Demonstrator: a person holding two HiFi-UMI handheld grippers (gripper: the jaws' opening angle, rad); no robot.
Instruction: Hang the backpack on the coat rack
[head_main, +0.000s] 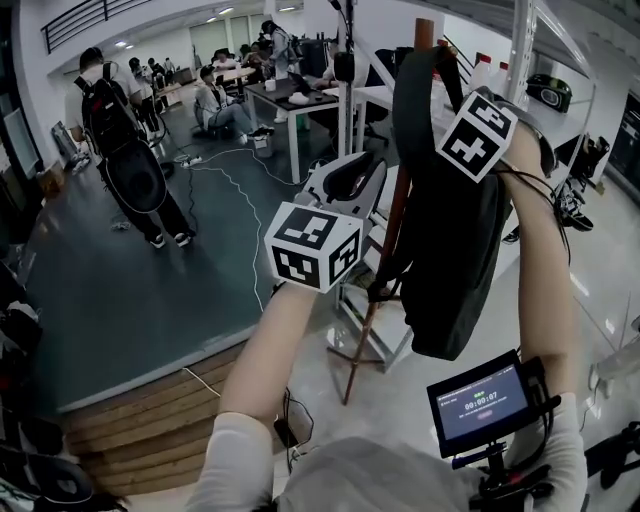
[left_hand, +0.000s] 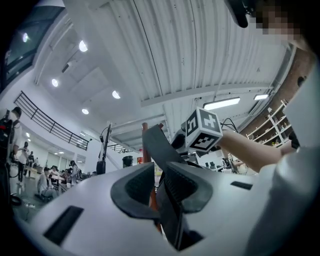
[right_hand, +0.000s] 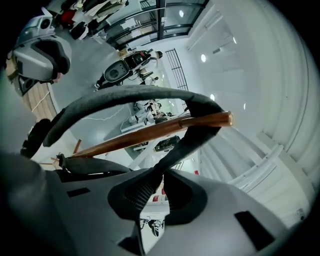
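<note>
A standing person (head_main: 128, 150) in dark clothes occupies the dark floor (head_main: 130, 300) at left. A white cable (head_main: 238, 187) crosses that floor. Behind it, a seated person (head_main: 215, 105) is beside a dark worktop (head_main: 285, 93). Wooden boards (head_main: 150, 420) border the floor's near edge.

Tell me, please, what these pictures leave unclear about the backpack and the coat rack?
- Head view: any hook on the coat rack is hidden behind the backpack.
- Left gripper view: the housing of the left tongs hides the backpack's body; only a strap shows.
- Head view: print on the small screen is too small to read.
</note>
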